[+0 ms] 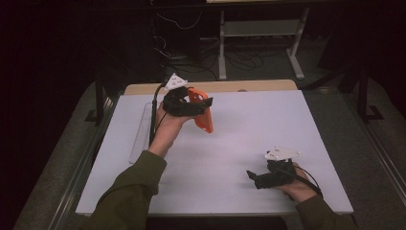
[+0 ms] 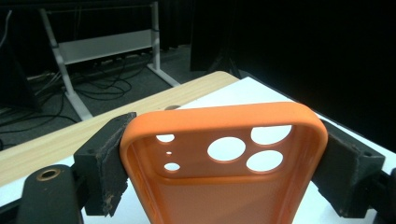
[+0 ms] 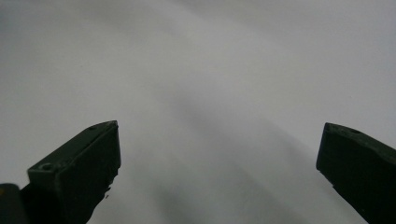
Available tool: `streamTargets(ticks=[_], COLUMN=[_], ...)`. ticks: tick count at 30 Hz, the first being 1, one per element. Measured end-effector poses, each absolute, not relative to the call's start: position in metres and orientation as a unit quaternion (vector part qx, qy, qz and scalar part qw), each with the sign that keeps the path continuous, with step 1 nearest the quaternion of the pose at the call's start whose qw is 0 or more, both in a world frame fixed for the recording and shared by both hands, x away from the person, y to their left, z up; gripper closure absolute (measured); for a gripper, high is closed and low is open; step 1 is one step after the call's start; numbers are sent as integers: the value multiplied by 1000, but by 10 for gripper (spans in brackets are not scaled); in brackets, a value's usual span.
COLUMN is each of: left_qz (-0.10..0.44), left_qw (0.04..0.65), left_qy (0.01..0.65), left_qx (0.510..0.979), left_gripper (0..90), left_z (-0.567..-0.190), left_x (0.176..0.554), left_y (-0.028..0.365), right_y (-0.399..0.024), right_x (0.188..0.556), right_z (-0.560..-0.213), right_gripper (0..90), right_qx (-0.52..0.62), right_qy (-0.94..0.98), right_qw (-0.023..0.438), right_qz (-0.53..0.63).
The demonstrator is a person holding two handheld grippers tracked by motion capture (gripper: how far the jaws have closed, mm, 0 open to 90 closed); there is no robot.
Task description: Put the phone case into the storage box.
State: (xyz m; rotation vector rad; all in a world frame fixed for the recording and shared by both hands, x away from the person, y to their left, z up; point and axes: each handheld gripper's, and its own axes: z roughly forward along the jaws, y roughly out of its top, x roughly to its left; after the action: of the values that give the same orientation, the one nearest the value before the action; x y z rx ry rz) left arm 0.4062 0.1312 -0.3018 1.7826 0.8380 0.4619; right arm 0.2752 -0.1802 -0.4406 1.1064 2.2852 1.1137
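Orange phone case (image 1: 201, 109) sits pinched in the left gripper (image 1: 191, 106), held up above the far left part of the white desk (image 1: 249, 139) and clear of its surface. In the left gripper view the two black jaws press against the case's (image 2: 224, 140) long sides, one on each edge, near the end with the camera cutouts; three large round holes and a few small ones show there, and the open inner face of the case turns toward that camera. In the high view the case stands roughly upright, tilted a little, with its lower end hanging just right of the left hand (image 1: 167, 127). A cable from this gripper runs down along the wrist of the olive sleeve (image 1: 129, 191).

The right gripper (image 1: 256, 178) lies low at the near right of the desk, well apart from the case, with the right hand (image 1: 297, 187) behind it and its grey three-cornered plate (image 1: 282, 154) on top. Its jaws stand spread wide with nothing between them; the right gripper view shows bare white desk (image 3: 210, 93) beyond them.

A clear flat strip (image 1: 141, 132) lies along the left edge of the desk, near the left forearm. Beyond the far edge a band of wood (image 1: 249, 86) shows, and past that a floor with loose cables (image 1: 191, 57) and the legs of a white frame (image 1: 261, 28).
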Motion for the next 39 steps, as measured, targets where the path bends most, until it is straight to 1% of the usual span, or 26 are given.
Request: streamTargets(ticks=[10, 26, 39], left_qz=[204, 240, 263], left_qw=[529, 521, 507], left_qy=[357, 374, 400], left_qx=[743, 729, 717], left_gripper=[156, 156, 156], left_z=[-292, -280, -282], left_x=[414, 429, 445], left_y=[141, 158, 177], right_y=[-180, -180, -180], right_x=[275, 275, 276], right_z=[-440, -441, -441], right_gripper=[0, 0, 0], right_qx=[394, 393, 393], right_qy=[810, 810, 811], right_qw=[182, 183, 183], right_qz=[394, 394, 393])
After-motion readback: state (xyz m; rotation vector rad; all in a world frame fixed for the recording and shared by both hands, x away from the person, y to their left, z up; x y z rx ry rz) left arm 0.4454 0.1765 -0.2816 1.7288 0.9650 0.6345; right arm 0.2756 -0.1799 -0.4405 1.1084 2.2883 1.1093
